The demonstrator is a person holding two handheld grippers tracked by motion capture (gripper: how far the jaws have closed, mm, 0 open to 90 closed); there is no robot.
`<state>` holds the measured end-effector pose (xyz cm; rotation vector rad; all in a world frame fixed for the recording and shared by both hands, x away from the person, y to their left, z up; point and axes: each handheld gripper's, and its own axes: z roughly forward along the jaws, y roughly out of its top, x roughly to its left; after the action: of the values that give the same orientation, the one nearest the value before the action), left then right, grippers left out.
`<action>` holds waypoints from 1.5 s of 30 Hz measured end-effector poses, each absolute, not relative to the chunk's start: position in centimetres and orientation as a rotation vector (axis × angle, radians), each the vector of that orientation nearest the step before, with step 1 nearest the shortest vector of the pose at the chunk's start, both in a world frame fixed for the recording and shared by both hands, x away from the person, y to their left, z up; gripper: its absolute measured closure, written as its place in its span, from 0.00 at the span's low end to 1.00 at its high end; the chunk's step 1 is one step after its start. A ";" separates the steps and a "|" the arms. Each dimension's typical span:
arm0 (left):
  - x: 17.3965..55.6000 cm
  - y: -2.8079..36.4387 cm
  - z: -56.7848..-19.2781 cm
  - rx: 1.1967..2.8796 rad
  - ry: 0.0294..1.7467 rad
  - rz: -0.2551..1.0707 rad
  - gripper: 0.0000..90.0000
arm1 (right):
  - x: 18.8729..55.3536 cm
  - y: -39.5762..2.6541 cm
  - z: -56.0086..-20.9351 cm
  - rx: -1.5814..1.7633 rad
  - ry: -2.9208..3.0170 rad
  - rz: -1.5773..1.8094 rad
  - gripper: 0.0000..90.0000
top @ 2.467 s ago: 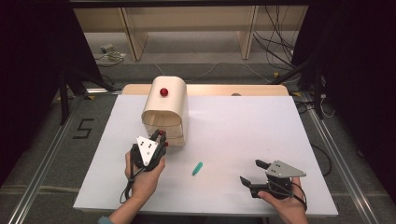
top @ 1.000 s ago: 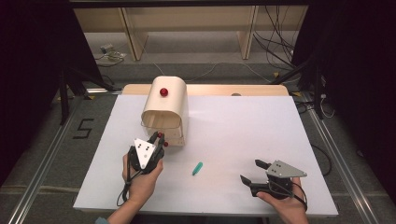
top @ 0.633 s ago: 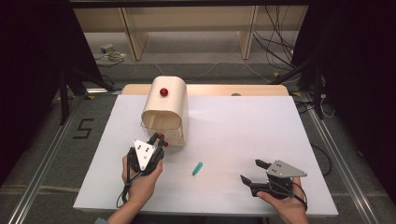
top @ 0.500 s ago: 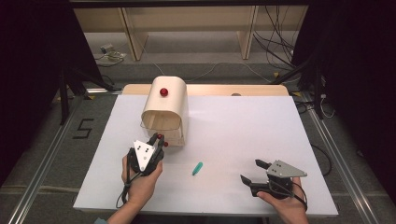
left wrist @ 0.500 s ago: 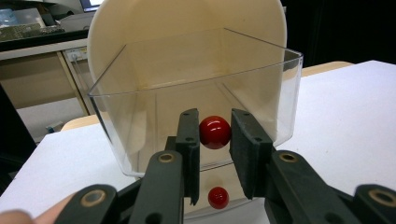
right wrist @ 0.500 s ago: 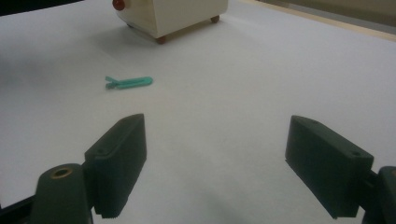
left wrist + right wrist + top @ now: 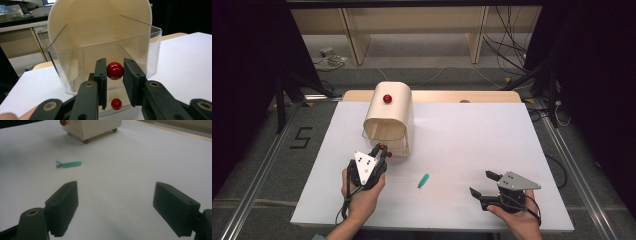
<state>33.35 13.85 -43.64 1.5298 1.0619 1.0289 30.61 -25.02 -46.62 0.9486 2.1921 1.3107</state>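
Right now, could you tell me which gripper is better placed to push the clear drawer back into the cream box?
The left gripper, probably. Its jaws are already closed on the drawer's red knob. The right gripper rests open on the white table, well apart from the cream box.

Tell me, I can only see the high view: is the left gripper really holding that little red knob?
Observer: Yes. The left gripper has its jaws pinched on the red knob of the clear drawer.
Operator: Is anything in the drawer?
Observer: No, it looks empty.
Operator: Does the box have feet?
Observer: Yes. The right gripper view shows the cream box standing on small round feet.
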 end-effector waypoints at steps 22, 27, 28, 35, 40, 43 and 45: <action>32.7 14.0 -43.6 1.533 1.057 1.030 0.81 | 30.6 -25.0 -46.6 0.948 2.193 1.309 0.24; 32.5 14.0 -43.7 1.529 1.057 1.028 0.81 | 30.6 -25.0 -46.6 0.948 2.192 1.310 0.24; 32.5 14.0 -43.7 1.529 1.057 1.028 0.81 | 30.6 -25.0 -46.6 0.949 2.188 1.313 0.24; 32.2 14.1 -43.6 1.531 1.055 1.023 0.81 | 30.6 -25.0 -46.6 0.943 2.188 1.319 0.24; 31.9 14.3 -43.6 1.535 1.053 1.020 0.81 | 30.6 -25.1 -46.6 0.947 2.192 1.312 0.24; 31.8 14.3 -43.6 1.540 1.049 1.020 0.81 | 30.6 -25.0 -46.6 0.944 2.193 1.312 0.24; 31.7 14.2 -43.6 1.535 1.049 1.019 0.81 | 30.6 -25.1 -46.6 0.943 2.193 1.312 0.24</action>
<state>31.73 14.25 -43.62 1.5349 1.0493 1.0185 30.59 -25.05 -46.61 0.9434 2.1927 1.3123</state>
